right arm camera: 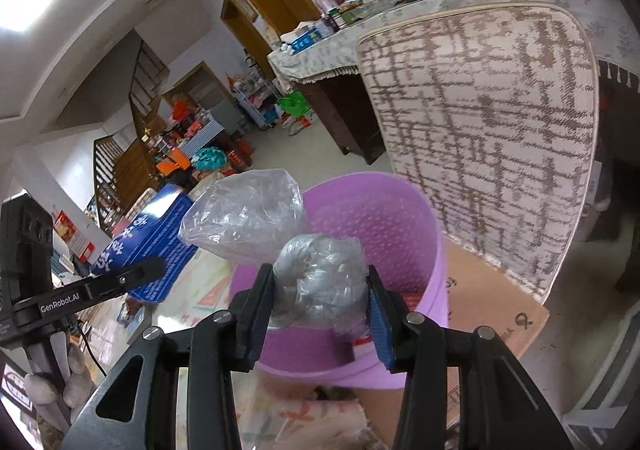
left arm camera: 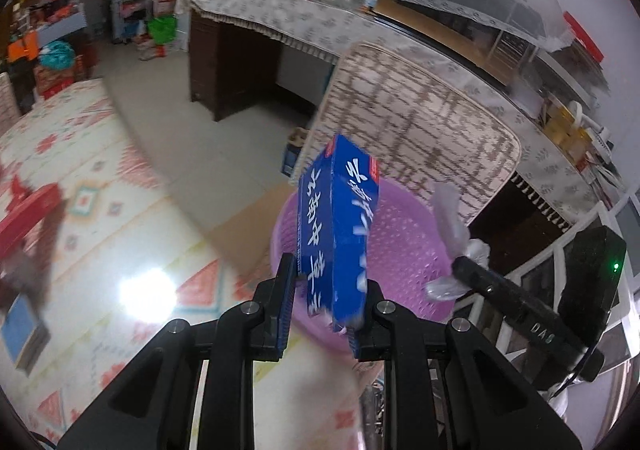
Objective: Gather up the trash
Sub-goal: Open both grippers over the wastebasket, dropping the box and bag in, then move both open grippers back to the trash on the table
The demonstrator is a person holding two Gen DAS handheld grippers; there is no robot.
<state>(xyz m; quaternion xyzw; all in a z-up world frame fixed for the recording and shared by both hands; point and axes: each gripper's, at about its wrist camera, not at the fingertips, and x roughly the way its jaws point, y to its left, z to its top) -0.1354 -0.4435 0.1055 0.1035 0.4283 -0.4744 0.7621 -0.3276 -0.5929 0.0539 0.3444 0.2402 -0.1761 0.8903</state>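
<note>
While above purple basket (right arm camera: 400,218) | left claw (left arm camera: 326,306) grips blue box (left arm camera: 340,226) | right claw (right arm camera: 320,298) grips plastic bag (right arm camera: 320,282)

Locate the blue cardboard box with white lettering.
The blue cardboard box is clamped upright in the left gripper, above the near rim of the purple perforated plastic basket.

A blue box (left arm camera: 338,226) is hiding much of the purple basket (left arm camera: 404,246); at nine o'clock, a red object (left arm camera: 28,216) is smearing with blur, cut by the edge. A crumpled plastic bag (right arm camera: 320,282) is covering the basket's inside.
</note>
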